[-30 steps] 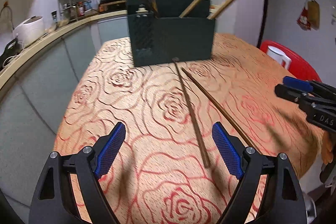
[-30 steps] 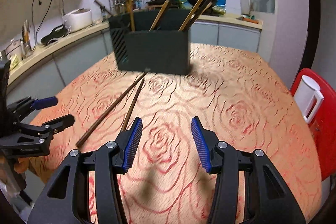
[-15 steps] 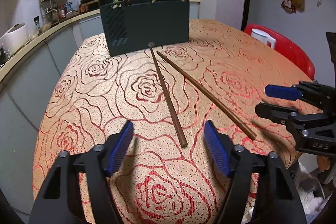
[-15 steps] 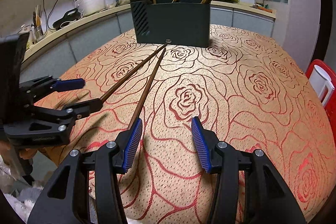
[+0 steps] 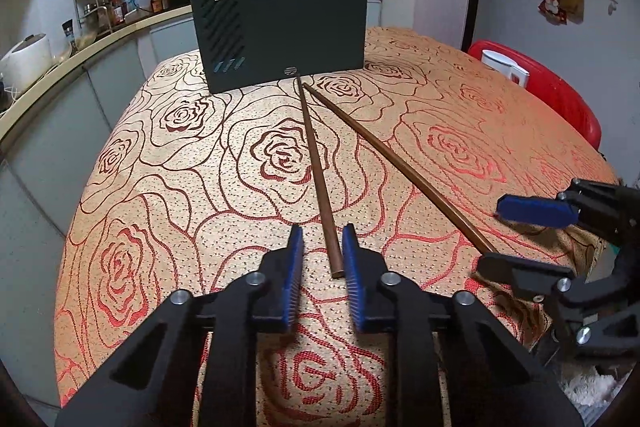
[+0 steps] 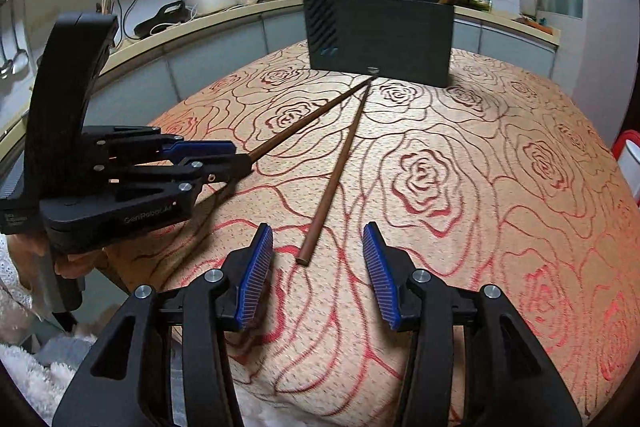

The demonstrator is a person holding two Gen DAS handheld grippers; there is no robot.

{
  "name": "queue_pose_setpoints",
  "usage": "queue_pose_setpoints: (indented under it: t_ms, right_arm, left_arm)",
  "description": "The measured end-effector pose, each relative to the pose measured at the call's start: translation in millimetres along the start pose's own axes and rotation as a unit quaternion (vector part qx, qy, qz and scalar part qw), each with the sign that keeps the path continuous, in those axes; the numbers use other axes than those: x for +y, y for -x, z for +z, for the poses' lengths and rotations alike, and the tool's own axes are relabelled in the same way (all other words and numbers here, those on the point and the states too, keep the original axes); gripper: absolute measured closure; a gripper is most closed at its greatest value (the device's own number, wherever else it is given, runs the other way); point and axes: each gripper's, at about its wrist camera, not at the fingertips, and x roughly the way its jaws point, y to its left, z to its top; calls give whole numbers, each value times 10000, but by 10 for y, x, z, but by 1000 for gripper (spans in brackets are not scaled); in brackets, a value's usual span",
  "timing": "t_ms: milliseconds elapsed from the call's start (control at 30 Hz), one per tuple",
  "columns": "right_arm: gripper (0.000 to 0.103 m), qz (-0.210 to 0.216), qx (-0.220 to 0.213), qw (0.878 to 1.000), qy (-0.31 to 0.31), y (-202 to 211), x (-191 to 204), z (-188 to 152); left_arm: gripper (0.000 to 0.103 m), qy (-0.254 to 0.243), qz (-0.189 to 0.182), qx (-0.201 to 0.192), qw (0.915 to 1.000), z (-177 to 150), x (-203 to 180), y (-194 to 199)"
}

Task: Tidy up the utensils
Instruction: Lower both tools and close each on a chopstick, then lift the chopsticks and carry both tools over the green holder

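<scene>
Several sticks already stand in the holder (image 5: 280,35). Two remain on the cloth (image 5: 160,187). Left gripper (image 5: 322,259): jaws narrowed around the left stick's (image 5: 316,163) near end, contact unclear. Right gripper (image 6: 318,269): spread wide around the right stick's (image 6: 336,175) end.

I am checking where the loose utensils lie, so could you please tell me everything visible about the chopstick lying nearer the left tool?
The chopstick is a long, thin, round brown stick, seemingly wood. It lies flat on the rose-patterned tablecloth, its far end reaching the dark utensil holder, its thicker near end between the blue pads of the left tool, which have narrowed around it but show gaps on both sides. Its far end nearly meets the second chopstick.
</scene>
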Motion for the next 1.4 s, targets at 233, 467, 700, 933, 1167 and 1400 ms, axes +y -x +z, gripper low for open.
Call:
queue_pose_setpoints:
  t_ms: [233, 467, 700, 933, 1167, 1400]
  right_arm:
    - [86, -296, -20, 9995, 106, -88, 55, 17]
    - [93, -505, -17, 9987, -69, -76, -55, 28]
    - [95, -997, -23, 9941, -419, -34, -287, 16]
    - [95, -1176, -39, 9918, -507, -2, -350, -15]
    - [95, -1184, -103, 9913, -572, 81, -382, 15]
    - [96, -1091, -500, 9900, -735, 366, -497, 214]
  left_arm:
    - [94, 61, 48, 11, 10000, 6, 27, -3]
    - [95, 117, 55, 27, 9999, 8, 37, 4]
    - [95, 136, 95, 29, 9999, 10, 27, -2]
    - [95, 152, 153, 27, 9998, 6, 29, 3]
    - [96, 137, 230, -127, 9996, 50, 42, 119]
    - [96, 237, 298, -733, 9966, 264, 116, 542]
